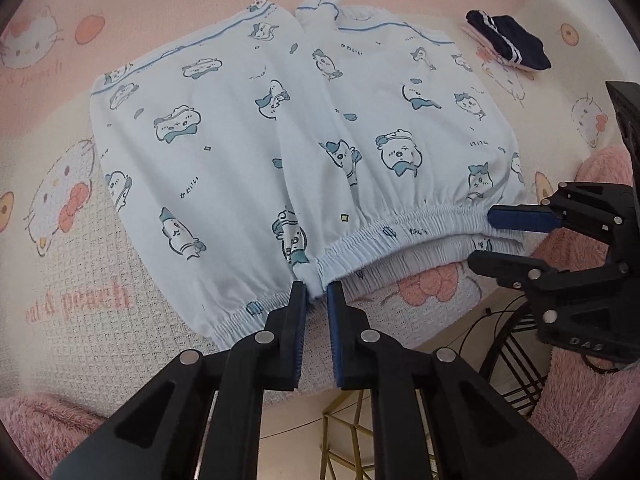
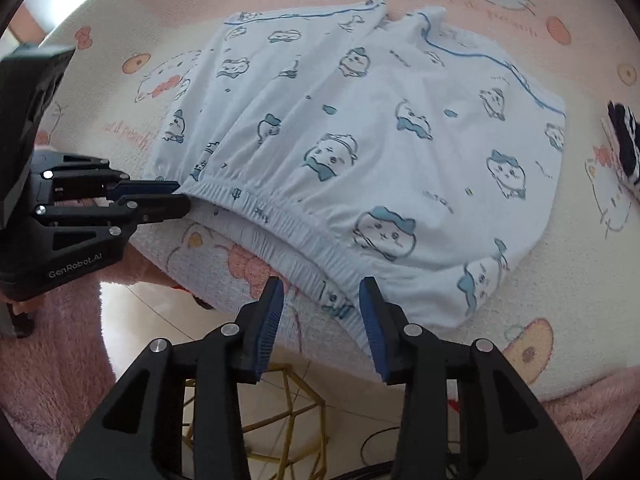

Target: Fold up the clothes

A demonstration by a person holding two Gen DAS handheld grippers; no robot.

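Pale blue pyjama shorts (image 1: 248,128) with cartoon prints lie flat on the pink cat-print table cover (image 1: 56,216), elastic waistband toward me. My left gripper (image 1: 317,292) is shut on the waistband (image 1: 400,236) at its left end, lifting it slightly. In the right wrist view the shorts (image 2: 360,128) fill the middle. My right gripper (image 2: 321,292) is open, its jaws on either side of the waistband (image 2: 304,224) at the right corner, not closed on it. Each gripper shows in the other's view: the right one (image 1: 504,236), the left one (image 2: 180,198).
A folded dark navy garment with white stripes (image 1: 508,44) lies at the back right of the table, also at the right edge of the right wrist view (image 2: 628,144). Pink fluffy rug (image 1: 592,400), a gold wire frame (image 2: 288,408) and cables sit below the table edge.
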